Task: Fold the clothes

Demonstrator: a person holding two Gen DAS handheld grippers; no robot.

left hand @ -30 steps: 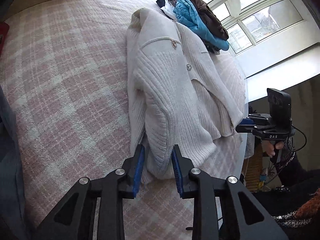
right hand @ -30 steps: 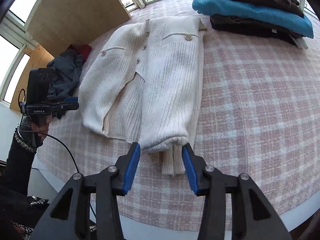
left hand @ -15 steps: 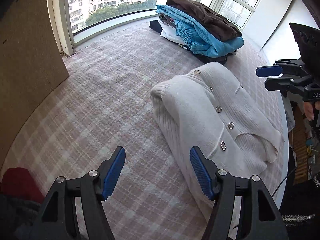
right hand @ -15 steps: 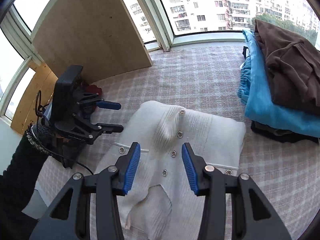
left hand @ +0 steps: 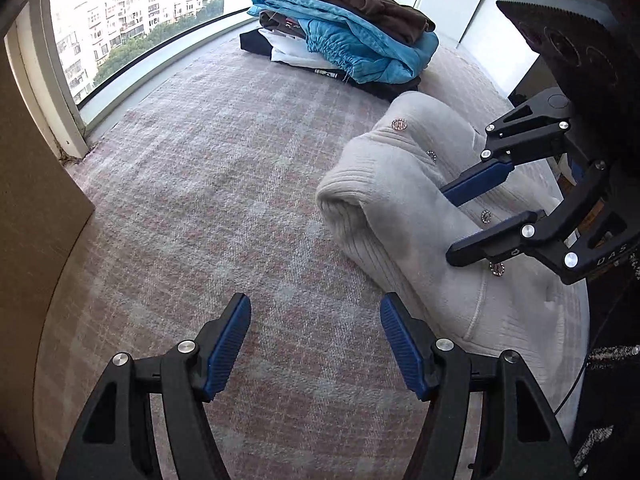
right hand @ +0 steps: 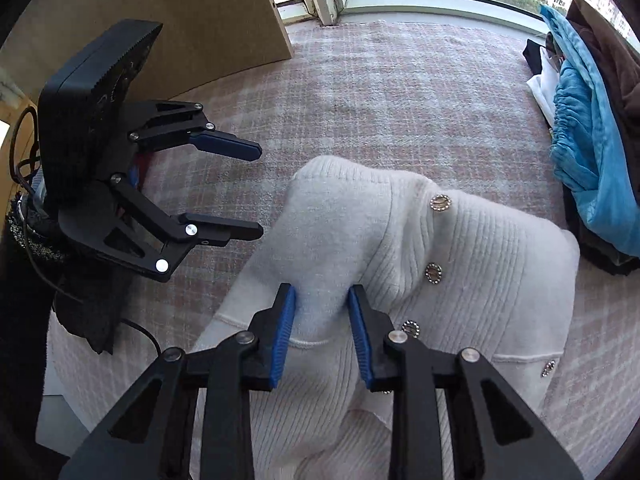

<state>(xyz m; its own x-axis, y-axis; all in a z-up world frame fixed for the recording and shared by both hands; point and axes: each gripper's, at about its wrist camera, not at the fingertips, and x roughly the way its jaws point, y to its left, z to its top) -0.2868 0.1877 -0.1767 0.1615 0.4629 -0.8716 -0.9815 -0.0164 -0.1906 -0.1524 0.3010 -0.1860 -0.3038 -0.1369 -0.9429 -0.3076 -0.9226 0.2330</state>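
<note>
A cream ribbed cardigan (right hand: 480, 248) with jewelled buttons lies folded over on a pink plaid cloth (right hand: 400, 92). My right gripper (right hand: 322, 304) is shut on a raised fold of the knit near its upper edge. In the left wrist view the cardigan (left hand: 400, 208) lies to the right, with the right gripper (left hand: 446, 222) pinching it from the far right. My left gripper (left hand: 316, 316) is open over bare cloth just left of the cardigan, holding nothing. The right wrist view shows the left gripper (right hand: 258, 192) open beside the garment's left edge.
A stack of folded clothes (left hand: 352, 40), blue and brown on top, sits at the back by the window. A wooden board (right hand: 180, 12) leans at the left. A dark garment (right hand: 88, 312) hangs off the left edge. The cloth's front edge runs close to the grippers.
Both grippers carried the cardigan's lower end up over its top, folding it. The left gripper then let go, opened and drew off to the left. The right gripper moved lower onto the fold.
</note>
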